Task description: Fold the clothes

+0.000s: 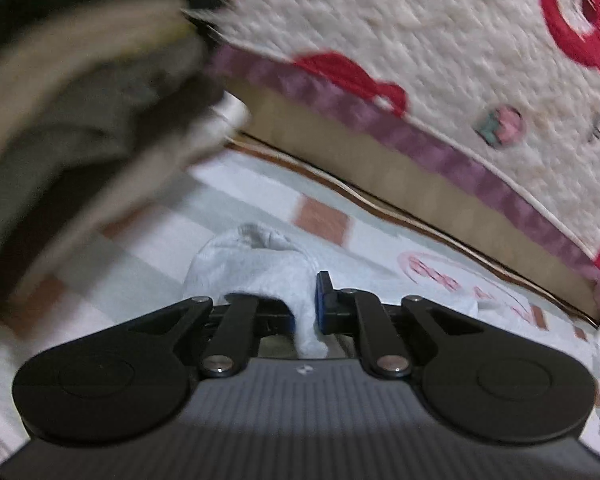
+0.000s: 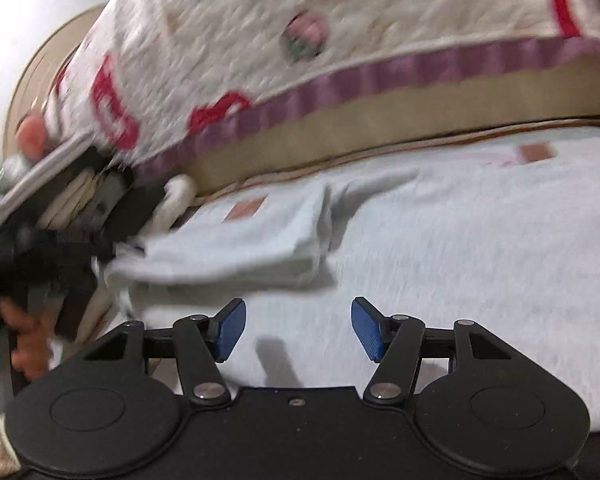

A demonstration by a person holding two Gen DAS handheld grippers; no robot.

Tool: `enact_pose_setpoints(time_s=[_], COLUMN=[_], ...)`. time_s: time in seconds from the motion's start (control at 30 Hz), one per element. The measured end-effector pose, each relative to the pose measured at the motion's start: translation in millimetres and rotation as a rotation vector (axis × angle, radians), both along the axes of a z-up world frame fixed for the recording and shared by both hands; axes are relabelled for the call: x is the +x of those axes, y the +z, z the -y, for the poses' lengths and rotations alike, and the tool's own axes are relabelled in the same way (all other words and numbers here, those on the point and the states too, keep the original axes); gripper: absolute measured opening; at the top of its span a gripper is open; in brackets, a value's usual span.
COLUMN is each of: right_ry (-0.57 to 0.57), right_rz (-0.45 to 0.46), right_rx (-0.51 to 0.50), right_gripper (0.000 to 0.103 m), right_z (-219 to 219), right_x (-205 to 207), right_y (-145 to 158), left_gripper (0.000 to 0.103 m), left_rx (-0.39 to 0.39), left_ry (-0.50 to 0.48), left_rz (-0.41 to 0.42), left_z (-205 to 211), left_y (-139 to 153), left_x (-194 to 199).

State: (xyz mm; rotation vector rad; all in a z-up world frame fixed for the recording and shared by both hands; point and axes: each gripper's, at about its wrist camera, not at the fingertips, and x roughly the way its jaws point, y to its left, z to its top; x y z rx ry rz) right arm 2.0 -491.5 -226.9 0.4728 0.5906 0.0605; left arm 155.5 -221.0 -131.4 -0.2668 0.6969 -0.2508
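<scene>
Pale blue-white soft cotton garment [image 1: 256, 264], bunched into a fold that runs between the left fingers [image 1: 323, 300] and pokes out ahead of their tips. In the right wrist view the same garment [image 2: 440, 240] lies spread flat ahead of and under the right fingers [image 2: 233, 326], one folded flap raised ahead-left. Blurred.

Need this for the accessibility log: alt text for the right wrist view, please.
The right gripper hangs open with nothing between its blue pads, above a pale blue folded garment on a light bedsheet. At the left edge the left gripper grips the garment's end. A cream quilt with red patterns and purple trim fills the background.
</scene>
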Motion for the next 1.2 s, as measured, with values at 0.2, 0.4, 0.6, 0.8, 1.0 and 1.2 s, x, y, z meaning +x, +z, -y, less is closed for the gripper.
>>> enact_pose_setpoints(time_s=[0.2,0.4,0.6,0.8,1.0,1.2], right_ry=[0.112,0.0,-0.126,-0.251,-0.28,-0.296], right_rz=[-0.056,-0.056,0.001,-0.05,-0.053,0.015], right_rx=[-0.012,0.012,0.166,0.155,0.184,0.346], right_gripper=[0.064,0.064,0.064,0.064,0.064,0.066], right_z=[-34,-10,35,65,74,83], right_x=[3,-13,-42,-66,-85,-98], right_y=[-13,-17,-21,-33,-43,-48], left_gripper=[0.009,0.008,0.009,0.035,0.05,0.064], left_rx=[0.043,0.076,0.062,0.094,-0.001,-0.154], left_ry=[-0.027,-0.203,-0.599,-0.914,-0.987,-0.903], left_rz=[-0.006,0.174,0.355,-0.008,-0.056,0.011], left_z=[-26,37,135,241,233,170], left_y=[-7,28,65,13,10,29], left_x=[5,-9,-53,-73,-76,-56])
